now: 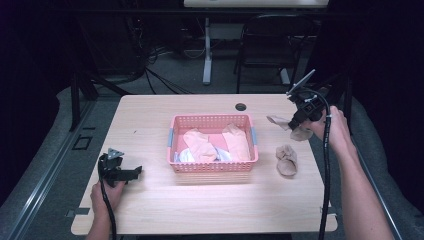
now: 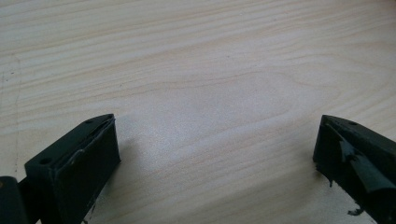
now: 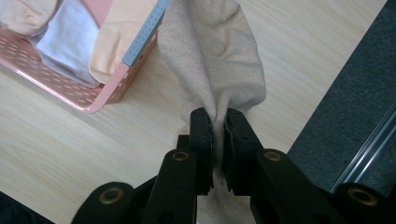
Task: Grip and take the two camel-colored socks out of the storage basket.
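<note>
In the right gripper view, the two black jaws of the right gripper (image 3: 218, 140) are squeezed together on a soft beige knitted sock (image 3: 212, 56). The sock comes out from between the jaws and hangs over the light wooden desk (image 3: 60, 140), just beside a corner of the pink plastic basket with little holes (image 3: 93, 100). In the high view, the right gripper (image 1: 296, 120) is held up above the far right part of the desk (image 1: 150, 210) by the person's right hand (image 1: 336, 131), and the beige sock (image 1: 282, 122) hangs from it, off to the right of the basket (image 1: 212, 167). A black cable (image 1: 326, 165) runs down from this gripper along the arm. A second beige sock, bunched up (image 1: 287, 160), lies flat on the desk just right of the basket and nearer the person. The basket sits in the middle of the desk and holds peach-coloured cloth pieces (image 1: 200, 145) and a bit of white cloth (image 1: 186, 156). In the left gripper view, the left gripper (image 2: 217, 154) has its black jaws wide apart with bare wood between them. In the high view, the left gripper (image 1: 135, 172) rests low at the near left part of the desk in the person's left hand (image 1: 107, 192), well apart from the basket. Behind the desk is a dark chair (image 1: 272, 45) on a grey floor (image 1: 180, 80).
</note>
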`<state>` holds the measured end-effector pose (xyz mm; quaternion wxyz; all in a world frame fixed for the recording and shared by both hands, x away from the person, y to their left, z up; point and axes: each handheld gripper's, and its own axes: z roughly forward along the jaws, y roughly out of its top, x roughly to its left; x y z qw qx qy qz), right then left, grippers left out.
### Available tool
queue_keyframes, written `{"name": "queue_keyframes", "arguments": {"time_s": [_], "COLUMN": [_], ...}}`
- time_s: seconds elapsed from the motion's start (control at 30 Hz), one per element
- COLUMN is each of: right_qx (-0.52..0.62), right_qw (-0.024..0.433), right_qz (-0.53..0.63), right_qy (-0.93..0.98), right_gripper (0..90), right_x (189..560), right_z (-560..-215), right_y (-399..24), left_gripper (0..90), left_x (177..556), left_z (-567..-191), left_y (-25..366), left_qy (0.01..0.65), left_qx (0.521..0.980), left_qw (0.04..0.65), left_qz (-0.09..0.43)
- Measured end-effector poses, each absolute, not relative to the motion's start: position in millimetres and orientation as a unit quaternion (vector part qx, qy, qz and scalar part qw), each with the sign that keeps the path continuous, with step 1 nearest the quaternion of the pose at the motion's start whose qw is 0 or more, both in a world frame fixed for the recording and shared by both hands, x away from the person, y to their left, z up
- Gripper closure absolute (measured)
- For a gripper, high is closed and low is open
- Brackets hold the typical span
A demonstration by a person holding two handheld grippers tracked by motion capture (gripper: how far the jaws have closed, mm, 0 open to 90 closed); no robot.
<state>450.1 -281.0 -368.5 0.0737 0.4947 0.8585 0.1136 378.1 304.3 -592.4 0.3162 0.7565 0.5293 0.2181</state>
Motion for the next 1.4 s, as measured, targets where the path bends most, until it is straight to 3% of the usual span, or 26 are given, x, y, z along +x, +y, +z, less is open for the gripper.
{"name": "queue_keyframes", "arguments": {"time_s": [1.4], "right_qx": [0.529], "right_qw": [0.014], "right_qz": [0.089], "right_qy": [0.843], "right_gripper": [82.0], "right_x": [466.6], "right_z": [-517.8], "right_y": [-280.6], "left_gripper": [0.0], "left_x": [378.2], "left_z": [-592.4], "left_y": [304.3], "left_qy": [0.529], "left_qx": [0.756], "left_qw": [0.317], "left_qz": [0.218]}}
